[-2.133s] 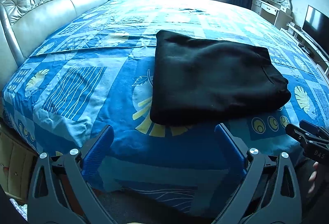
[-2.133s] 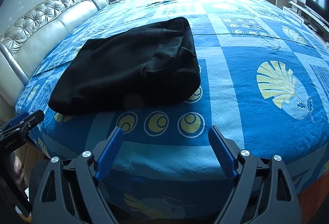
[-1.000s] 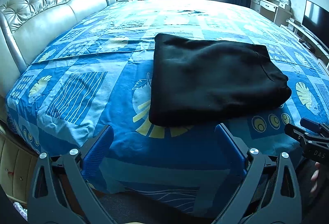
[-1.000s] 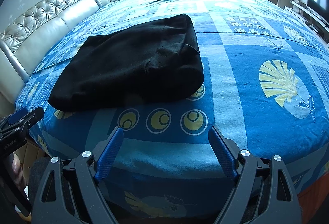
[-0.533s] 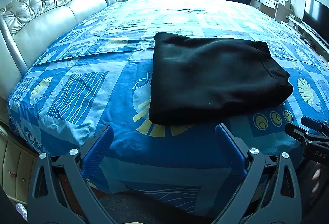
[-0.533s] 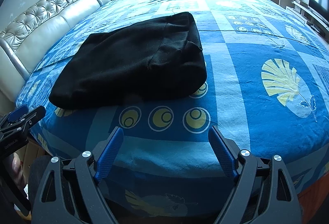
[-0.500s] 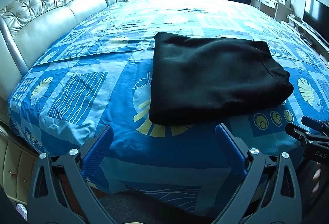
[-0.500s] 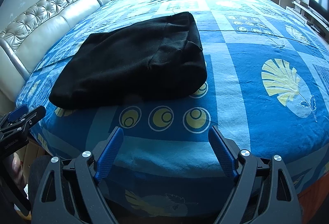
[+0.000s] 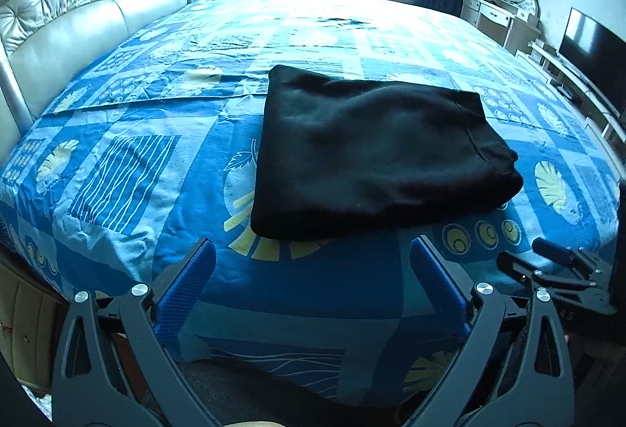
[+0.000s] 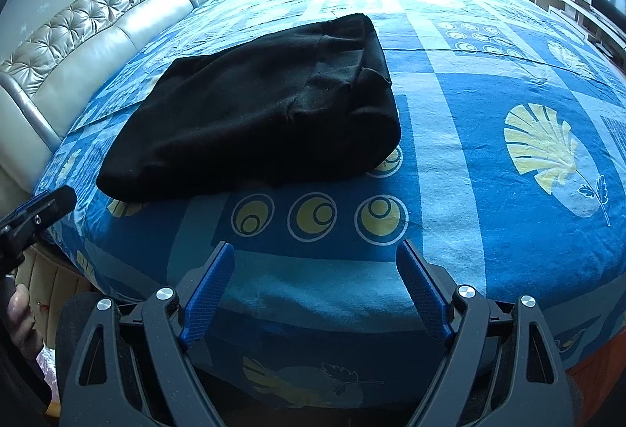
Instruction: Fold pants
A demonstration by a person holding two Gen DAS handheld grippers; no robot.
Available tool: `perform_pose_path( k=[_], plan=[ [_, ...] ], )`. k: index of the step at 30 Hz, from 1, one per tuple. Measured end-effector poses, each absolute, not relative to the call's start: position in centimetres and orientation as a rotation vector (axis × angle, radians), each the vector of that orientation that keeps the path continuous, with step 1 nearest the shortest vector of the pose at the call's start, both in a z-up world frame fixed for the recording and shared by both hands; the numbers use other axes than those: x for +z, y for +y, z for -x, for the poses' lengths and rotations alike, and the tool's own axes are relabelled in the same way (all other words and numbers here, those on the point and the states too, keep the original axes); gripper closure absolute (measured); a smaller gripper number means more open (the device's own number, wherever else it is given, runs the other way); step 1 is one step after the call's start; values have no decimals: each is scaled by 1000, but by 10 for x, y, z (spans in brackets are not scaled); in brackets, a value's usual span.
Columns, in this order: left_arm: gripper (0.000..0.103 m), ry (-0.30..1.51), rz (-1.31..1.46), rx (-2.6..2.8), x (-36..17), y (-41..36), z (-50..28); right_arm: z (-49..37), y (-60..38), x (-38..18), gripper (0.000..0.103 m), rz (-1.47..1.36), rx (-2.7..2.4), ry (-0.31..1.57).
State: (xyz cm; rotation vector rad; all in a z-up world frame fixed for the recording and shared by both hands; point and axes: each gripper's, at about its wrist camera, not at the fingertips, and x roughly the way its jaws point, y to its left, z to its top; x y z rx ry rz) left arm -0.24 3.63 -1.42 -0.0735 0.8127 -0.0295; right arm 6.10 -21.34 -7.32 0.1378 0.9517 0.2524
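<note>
Pants (image 9: 375, 161), black and folded into a thick rectangle, lie on the blue patterned bedspread (image 9: 129, 176) near the bed's front edge, long axis running across the bed, one end toward the tufted headboard (image 9: 78, 8). No brand or label on them is readable. Left gripper (image 9: 311, 282) and right gripper (image 10: 313, 286) hang just off that edge, jaws spread wide with nothing between them, clear of the cloth.
</note>
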Motion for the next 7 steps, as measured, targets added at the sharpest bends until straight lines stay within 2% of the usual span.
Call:
perform_pose_path(
  k=[7],
  plan=[
    [2, 774, 100, 137, -6, 108, -81, -106, -244, -22, 17, -227, 273, 845]
  ],
)
